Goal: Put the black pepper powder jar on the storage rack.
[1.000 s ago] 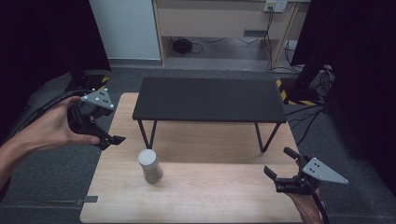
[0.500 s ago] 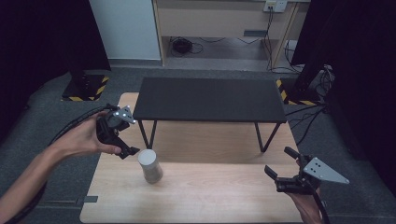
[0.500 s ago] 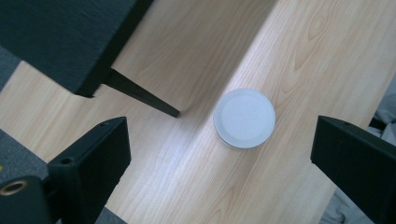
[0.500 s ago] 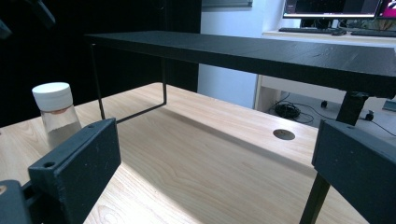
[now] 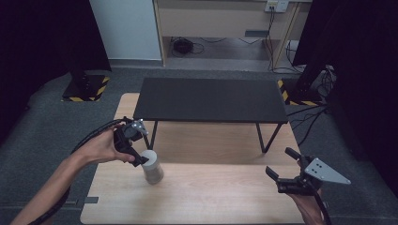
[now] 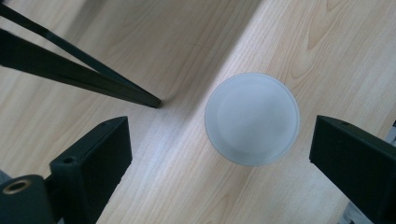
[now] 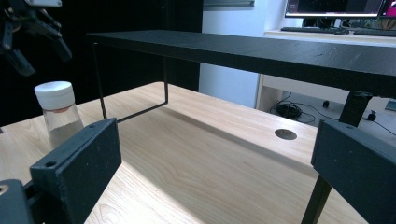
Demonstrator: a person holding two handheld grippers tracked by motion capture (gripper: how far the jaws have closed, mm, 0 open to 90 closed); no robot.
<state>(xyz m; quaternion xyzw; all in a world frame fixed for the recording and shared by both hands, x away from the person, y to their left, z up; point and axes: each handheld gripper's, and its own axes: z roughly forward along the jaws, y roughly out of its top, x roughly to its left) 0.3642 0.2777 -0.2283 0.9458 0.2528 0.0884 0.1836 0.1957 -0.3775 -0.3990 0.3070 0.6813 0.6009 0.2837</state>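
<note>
A small clear jar [image 5: 152, 167] with a white lid [image 6: 252, 118] stands upright on the wooden table [image 5: 220, 197], left of centre. My left gripper [image 5: 139, 151] hovers just above it, open and pointing down, the lid seen between its two jaws but nearer the right one. In the right gripper view the jar [image 7: 60, 112] stands at far left with the left gripper [image 7: 28, 32] above it. My right gripper [image 5: 281, 169] is open near the table's front right corner, holding nothing.
A low black shelf [image 5: 211, 99] on thin metal legs stands over the back half of the table. One leg [image 6: 84, 77] comes down close to the jar. A round cable hole [image 7: 285, 134] sits in the tabletop under the shelf.
My left gripper has travelled from beyond the table's left edge rightward and down, ending over the jar. The right gripper and the jar have stayed where they were.
</note>
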